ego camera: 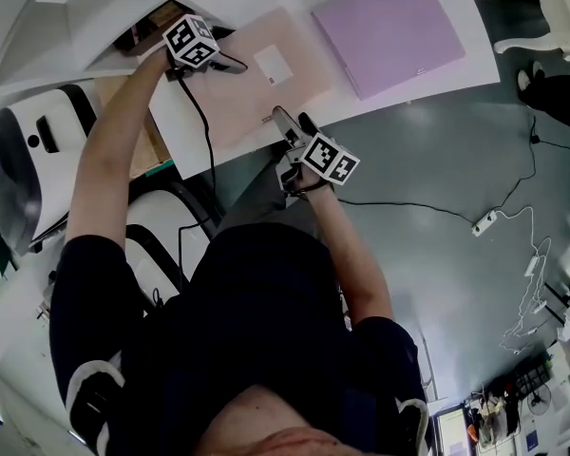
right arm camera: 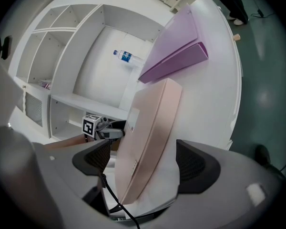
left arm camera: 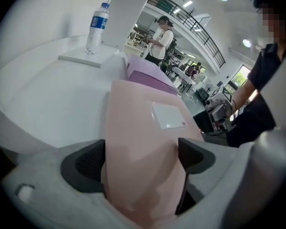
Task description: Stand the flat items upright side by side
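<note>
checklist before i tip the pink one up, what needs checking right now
1. Left gripper hold on the pink flat box: ok, both pads press against it.
2. Right gripper hold: not ok, its jaws straddle the box's edge with a gap on each side.
3. Pink flat box upright: not ok, its broad labelled face shows to the head view.
4. Purple flat box upright: not ok, it lies flat on the white table.
5. Bare table between the two boxes: ok, they lie apart.
6. Left gripper's black cable free of the box: cannot tell, it runs close by the near end.
</note>
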`<state>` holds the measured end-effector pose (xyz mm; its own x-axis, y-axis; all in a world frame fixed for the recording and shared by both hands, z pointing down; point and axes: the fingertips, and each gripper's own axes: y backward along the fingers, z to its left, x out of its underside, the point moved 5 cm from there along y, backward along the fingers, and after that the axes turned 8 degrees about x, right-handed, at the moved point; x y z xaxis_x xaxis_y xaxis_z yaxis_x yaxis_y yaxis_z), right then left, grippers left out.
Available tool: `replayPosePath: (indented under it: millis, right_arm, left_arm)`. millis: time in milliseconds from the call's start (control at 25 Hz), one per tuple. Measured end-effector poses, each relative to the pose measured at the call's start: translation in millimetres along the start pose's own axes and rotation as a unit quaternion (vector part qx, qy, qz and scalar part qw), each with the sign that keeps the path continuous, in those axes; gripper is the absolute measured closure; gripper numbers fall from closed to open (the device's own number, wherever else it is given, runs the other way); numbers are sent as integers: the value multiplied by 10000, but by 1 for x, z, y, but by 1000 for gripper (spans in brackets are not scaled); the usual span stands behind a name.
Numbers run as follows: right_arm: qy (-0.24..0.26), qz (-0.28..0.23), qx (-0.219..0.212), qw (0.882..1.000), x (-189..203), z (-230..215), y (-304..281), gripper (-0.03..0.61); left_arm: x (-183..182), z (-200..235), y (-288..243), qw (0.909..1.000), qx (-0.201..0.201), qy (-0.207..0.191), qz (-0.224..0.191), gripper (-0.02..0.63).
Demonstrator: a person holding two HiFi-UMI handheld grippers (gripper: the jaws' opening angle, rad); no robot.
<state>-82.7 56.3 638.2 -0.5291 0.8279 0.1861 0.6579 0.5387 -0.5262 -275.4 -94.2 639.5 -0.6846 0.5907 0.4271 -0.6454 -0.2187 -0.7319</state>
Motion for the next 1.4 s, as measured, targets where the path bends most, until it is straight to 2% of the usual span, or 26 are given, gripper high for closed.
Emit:
replayPosePath:
  millis: [480,760,1080,1200,1320,1400]
  right_arm:
    - [-608,-345,-307,9971,-7,-5,0,174]
    - [-1339,-547,-467,9884,-12,-16,12,198]
    - [-1240,-341,-296,9913,-7,-22,19,233]
    - [-1266,-372,-139,9912,-7,-27,19,276]
    - [-1017,-210,69,9946,-3,-32,17,371]
    - [-963,-138,-9,9953,-2,-33,17,379]
  left_arm:
    - [-8,-5,-11,9994,296,-54,176,127]
    - [-17,-13,-18,9993,312,-138,132,127]
    - [-18,-28,-29,9987,455,-213,95,139]
    - [-16,-30,-29,9988,461,-145,16,140]
    - [-11,-31,-28,9991,399,-136,-41,141]
    - [-8,-31,-27,9992,370,-121,-113,141]
